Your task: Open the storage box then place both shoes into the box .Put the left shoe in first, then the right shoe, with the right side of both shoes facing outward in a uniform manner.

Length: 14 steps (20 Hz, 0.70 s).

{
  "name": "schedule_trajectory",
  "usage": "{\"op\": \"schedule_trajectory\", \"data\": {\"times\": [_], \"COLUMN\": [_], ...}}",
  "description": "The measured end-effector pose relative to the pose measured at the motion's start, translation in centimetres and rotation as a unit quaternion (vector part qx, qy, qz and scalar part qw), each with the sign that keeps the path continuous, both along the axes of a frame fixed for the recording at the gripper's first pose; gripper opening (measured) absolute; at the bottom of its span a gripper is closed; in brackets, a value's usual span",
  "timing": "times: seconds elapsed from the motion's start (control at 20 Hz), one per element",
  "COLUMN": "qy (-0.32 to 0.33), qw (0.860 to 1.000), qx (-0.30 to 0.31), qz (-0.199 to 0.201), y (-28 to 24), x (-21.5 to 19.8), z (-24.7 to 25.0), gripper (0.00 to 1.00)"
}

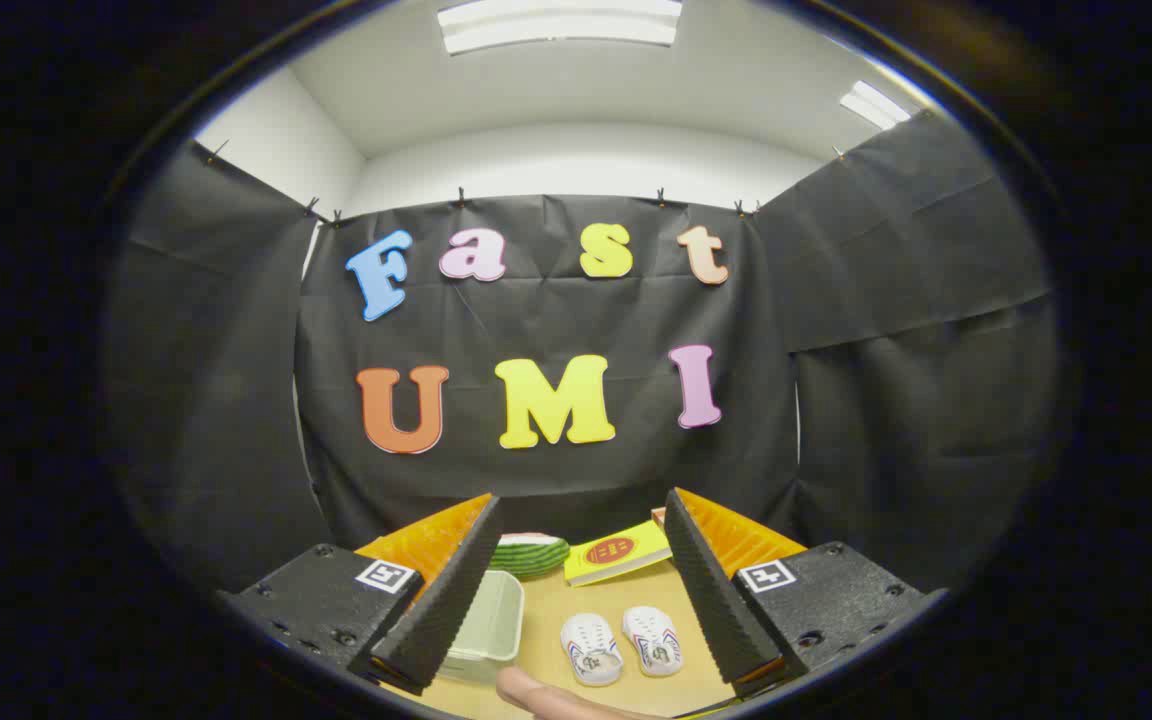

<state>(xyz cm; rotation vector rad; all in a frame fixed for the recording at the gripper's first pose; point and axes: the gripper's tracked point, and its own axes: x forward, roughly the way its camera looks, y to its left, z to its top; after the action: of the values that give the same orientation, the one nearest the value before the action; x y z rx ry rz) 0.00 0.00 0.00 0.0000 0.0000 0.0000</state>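
Gripper point(576, 600) fingers apart, holding nothing; storage box point(484, 620) unopened by us; shoes point(622, 643) waiting. Next: we work lid.

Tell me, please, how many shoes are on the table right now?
2. One shoe and a second shoe lie side by side between the open jaws, right of the storage box. None looks hidden.

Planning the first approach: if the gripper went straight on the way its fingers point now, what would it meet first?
Probably the booth's black cloth wall. The gripper is open and aimed high, so it likely passes above the pair of white shoes, the storage box and the yellow book. Depth is unclear.
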Motion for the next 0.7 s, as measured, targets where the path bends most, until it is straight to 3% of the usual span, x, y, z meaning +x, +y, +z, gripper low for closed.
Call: {"op": "schedule_trajectory", "data": {"times": [0.7], "qy": [-0.002], "qw": [1.000], "qx": [-0.004], "qz": [-0.008], "y": [-1.8], "x": [0.1], "z": [-0.8], "gripper": [1.00]}}
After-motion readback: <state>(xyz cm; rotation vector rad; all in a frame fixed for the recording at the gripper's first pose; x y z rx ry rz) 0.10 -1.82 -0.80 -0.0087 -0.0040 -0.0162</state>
